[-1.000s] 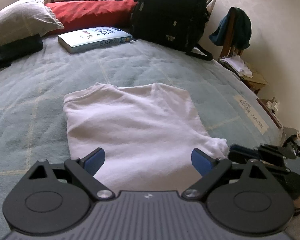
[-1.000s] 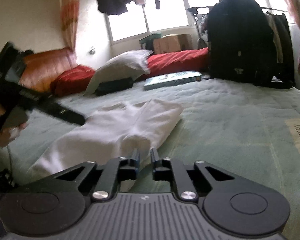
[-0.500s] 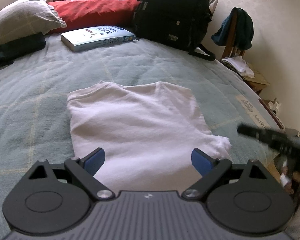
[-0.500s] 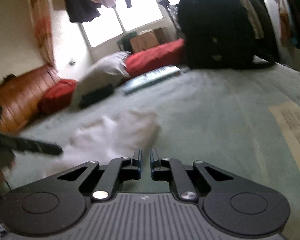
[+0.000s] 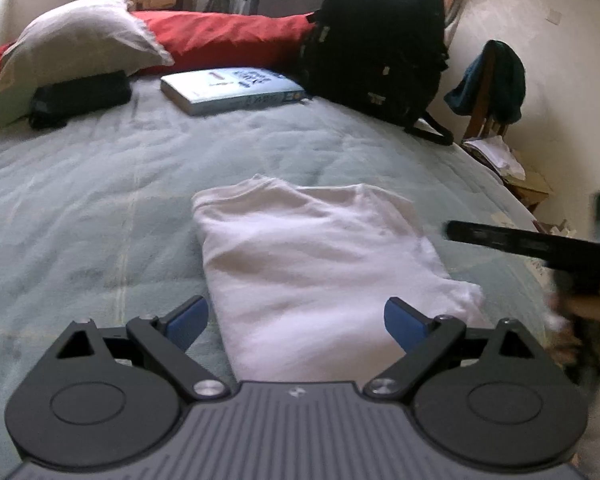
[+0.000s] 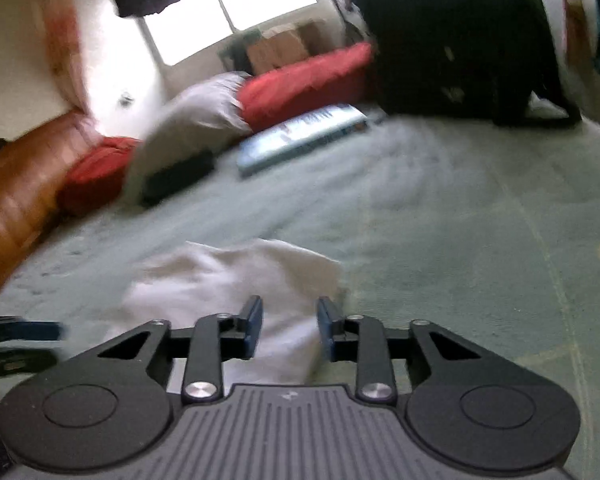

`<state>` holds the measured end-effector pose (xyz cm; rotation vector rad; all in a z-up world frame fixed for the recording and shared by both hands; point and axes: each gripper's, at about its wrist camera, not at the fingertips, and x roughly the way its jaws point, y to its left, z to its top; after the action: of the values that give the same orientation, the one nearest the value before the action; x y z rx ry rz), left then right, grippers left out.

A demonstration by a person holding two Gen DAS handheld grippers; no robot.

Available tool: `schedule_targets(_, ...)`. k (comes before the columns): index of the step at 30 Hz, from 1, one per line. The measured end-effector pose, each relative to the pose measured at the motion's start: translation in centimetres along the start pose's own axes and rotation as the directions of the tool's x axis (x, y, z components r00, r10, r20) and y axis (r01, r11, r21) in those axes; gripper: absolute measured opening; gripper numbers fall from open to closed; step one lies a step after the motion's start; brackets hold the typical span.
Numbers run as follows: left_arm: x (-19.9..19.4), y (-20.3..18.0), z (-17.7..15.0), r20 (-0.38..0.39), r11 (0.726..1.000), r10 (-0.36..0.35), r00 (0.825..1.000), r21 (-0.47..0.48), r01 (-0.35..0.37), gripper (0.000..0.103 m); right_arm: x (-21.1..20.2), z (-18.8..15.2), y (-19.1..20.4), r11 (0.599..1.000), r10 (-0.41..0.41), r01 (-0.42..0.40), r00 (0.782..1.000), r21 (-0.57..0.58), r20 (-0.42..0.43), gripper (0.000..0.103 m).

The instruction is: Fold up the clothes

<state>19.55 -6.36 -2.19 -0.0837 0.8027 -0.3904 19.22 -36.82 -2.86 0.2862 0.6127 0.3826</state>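
The green bedspread [image 5: 80, 208] stretches ahead of both claws, soft and quilted. On it the folded white shirt [image 5: 312, 256] lies just ahead of the left gripper [image 5: 296, 318], whose jaws stand wide apart and empty. The right gripper [image 6: 289, 326] hangs over the shirt's near right corner; its jaws have just been opening, nothing pinched between them. A careless regrasp there could snag one layer only and drag the fold open, or catch bedspread with it.

shirt [image 5: 316, 264] on bed [image 5: 80, 208], book [image 5: 232, 88] behind
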Motion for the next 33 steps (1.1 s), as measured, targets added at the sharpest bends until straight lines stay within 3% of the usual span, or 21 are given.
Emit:
schedule_targets(5, -0.5, -0.3, -0.7, -0.001, 1.0, 0.003, 1.0, 0.004, -0.003, 0.095, -0.8, -2.2, 4.1, 0.995, 0.039, -0.043, 0.998, -0.09, -0.049, 0.053)
schedule_targets(7, -1.2, -0.6, -0.9, 0.01, 1.0, 0.009, 1.0, 0.017, -0.009, 0.095, 0.4, -3.8, 4.5, 0.993, -0.041, 0.029, 0.994, -0.115, -0.097, 0.054)
schedule_targets(9, -1.8, -0.8, -1.1, 0.023, 1.0, 0.009, 1.0, 0.028, -0.01, 0.095, 0.4, -5.1, 4.8, 0.982, -0.127, 0.114, 0.989, -0.15, -0.082, 0.055)
schedule_targets(13, -2.0, -1.6, -1.7, 0.04, 0.998, -0.056, 0.998, 0.043, 0.054, 0.095, -2.2, -5.5, 6.2, 0.983, -0.129, 0.124, 0.991, -0.133, -0.027, 0.065)
schedule_targets(20, 0.5, -3.1, -4.6, -0.107, 0.986, -0.15, 0.983, 0.059, 0.157, 0.095, -5.2, -6.9, 6.4, 0.978, -0.195, 0.194, 0.981, -0.078, -0.008, 0.069)
schedule_targets(23, -0.7, -4.2, -5.8, -0.107, 0.978, -0.168, 0.98, 0.107, 0.18, 0.095, -6.1, -7.4, 6.0, 0.977, -0.21, 0.209, 0.978, -0.047, -0.009, 0.071)
schedule_targets(26, -1.6, -5.3, -6.7, -0.12, 0.956, -0.225, 0.967, 0.162, 0.243, 0.096, -6.6, -7.7, 6.0, 0.976, -0.213, 0.212, 0.977, -0.039, -0.004, 0.073)
schedule_targets(29, -0.8, -5.7, -7.5, -0.203, 0.954, -0.239, 0.95, 0.136, 0.269, 0.096, -6.7, -7.8, 6.1, 0.979, -0.201, 0.201, 0.98, -0.039, -0.006, 0.075)
schedule_targets(33, -2.4, -4.3, -6.8, -0.143, 0.964, -0.227, 0.963, 0.105, 0.243, 0.096, -6.7, -7.6, 6.1, 0.983, -0.18, 0.179, 0.984, -0.033, -0.013, 0.086)
